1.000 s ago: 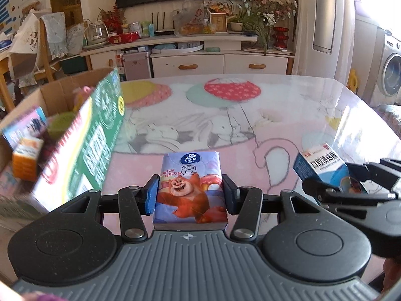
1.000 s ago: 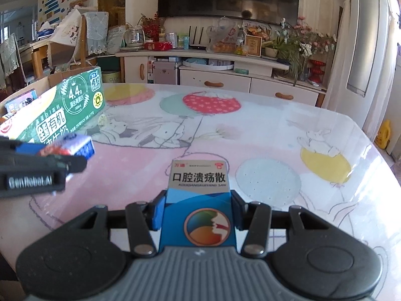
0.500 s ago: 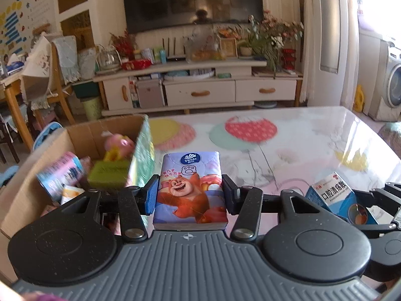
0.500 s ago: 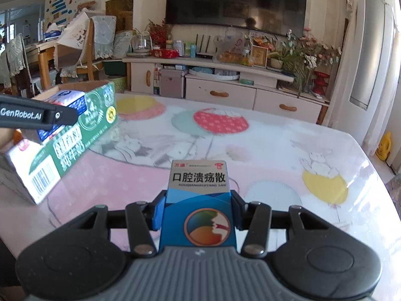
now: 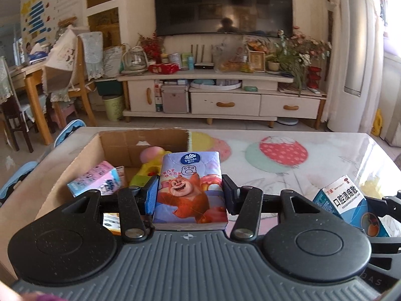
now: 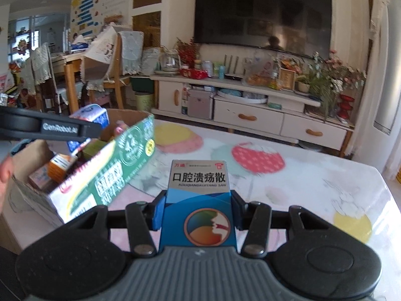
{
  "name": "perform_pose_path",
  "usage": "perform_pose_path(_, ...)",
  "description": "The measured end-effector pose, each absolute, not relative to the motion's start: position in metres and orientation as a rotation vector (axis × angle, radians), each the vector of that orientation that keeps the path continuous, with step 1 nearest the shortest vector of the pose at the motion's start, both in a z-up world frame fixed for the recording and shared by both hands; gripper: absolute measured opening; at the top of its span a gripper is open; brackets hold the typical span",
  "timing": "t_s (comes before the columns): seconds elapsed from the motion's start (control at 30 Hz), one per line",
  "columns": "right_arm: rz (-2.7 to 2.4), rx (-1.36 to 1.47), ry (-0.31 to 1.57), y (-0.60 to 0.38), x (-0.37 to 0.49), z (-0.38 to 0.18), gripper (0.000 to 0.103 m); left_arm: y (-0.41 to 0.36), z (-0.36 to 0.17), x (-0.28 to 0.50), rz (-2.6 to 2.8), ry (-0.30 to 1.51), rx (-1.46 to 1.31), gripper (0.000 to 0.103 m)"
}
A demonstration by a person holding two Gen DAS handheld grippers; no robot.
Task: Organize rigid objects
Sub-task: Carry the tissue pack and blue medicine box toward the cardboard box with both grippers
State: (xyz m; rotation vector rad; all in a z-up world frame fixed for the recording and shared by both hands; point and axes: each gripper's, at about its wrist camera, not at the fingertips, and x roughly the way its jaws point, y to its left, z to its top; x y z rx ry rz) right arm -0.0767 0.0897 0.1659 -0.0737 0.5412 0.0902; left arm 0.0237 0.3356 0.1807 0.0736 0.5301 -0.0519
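While left gripper point(image 5: 189, 195) clamps tissue pack point(image 5: 190, 190) seemingly above cardboard box point(image 5: 82, 155), right gripper point(image 6: 198, 212) grasping medicine box point(image 6: 199, 208)

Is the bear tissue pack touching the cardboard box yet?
Apart. The left wrist view shows the bear tissue pack clamped between the left gripper fingers, held up in the air in front of the cardboard box rather than resting on it.
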Motion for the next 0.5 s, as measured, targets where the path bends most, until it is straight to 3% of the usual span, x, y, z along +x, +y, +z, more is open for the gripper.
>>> perform_pose_path(0.5,0.216,-0.092,0.481,0.141,-0.025,0.191,0.050,0.382,0.183,0.072,0.055,0.595,0.013,0.064)
